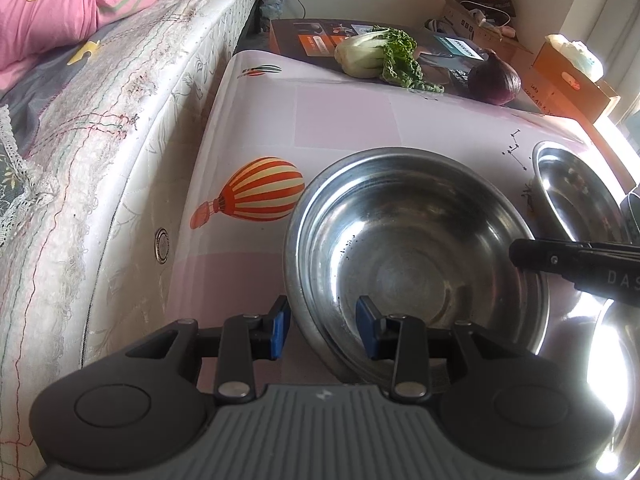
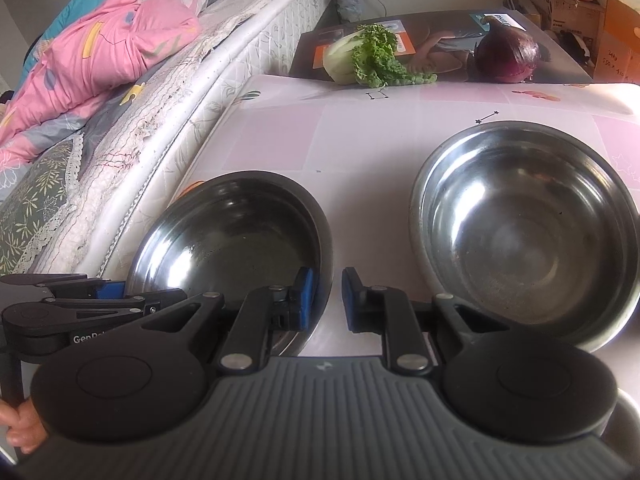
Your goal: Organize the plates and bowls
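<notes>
A steel bowl [image 1: 400, 240] [image 2: 232, 232] sits on the pink balloon-print table [image 1: 340, 120]. My left gripper [image 1: 323, 330] straddles its near-left rim, one blue pad outside the wall and one inside, closed on it. In the right wrist view my right gripper [image 2: 328, 300] is shut on the same bowl's opposite rim, which runs between its pads. Each gripper also shows side-on in the other view: right gripper [image 1: 518, 254], left gripper [image 2: 120, 290]. A second steel bowl [image 1: 572, 192] [image 2: 528, 232] rests to the right, untouched.
A mattress edge [image 1: 120, 140] runs along the table's left side. At the far end a leafy cabbage [image 1: 376, 56] and a purple onion [image 1: 496, 78] lie on a printed box. Cardboard boxes [image 1: 568, 76] stand behind. Another shiny steel dish [image 1: 612, 380] glares at the near right.
</notes>
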`<state>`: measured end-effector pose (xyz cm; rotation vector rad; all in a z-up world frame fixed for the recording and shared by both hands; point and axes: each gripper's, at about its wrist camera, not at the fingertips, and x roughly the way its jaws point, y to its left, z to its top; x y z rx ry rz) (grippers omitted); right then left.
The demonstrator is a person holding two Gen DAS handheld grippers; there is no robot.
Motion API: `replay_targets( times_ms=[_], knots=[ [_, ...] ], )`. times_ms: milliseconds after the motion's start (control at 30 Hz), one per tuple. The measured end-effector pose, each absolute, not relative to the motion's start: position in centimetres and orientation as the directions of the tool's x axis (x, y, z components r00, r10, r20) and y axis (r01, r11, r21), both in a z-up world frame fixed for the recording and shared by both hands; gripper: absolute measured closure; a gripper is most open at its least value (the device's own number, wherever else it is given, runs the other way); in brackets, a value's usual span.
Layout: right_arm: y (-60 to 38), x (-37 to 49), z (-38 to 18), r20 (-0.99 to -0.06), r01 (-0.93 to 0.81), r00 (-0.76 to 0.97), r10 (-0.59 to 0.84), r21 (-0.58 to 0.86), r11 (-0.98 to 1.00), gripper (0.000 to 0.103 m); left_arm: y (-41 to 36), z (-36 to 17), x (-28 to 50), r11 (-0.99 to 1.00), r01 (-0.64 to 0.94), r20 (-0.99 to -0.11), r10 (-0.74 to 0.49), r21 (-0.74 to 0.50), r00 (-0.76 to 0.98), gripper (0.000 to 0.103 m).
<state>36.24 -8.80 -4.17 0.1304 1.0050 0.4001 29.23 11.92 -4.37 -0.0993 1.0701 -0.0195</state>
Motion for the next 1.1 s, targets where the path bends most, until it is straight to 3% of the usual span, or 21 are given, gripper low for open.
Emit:
replay_targets(
  times_ms=[1100],
  knots=[
    [-7.9, 36.4, -3.8, -0.783, -0.279, 0.483, 0.392, 0.286, 0.916, 0.088, 11.6, -3.4, 28.6, 0.996, -0.020, -0.859, -0.063, -0.085, 0.508, 0.068]
  ],
)
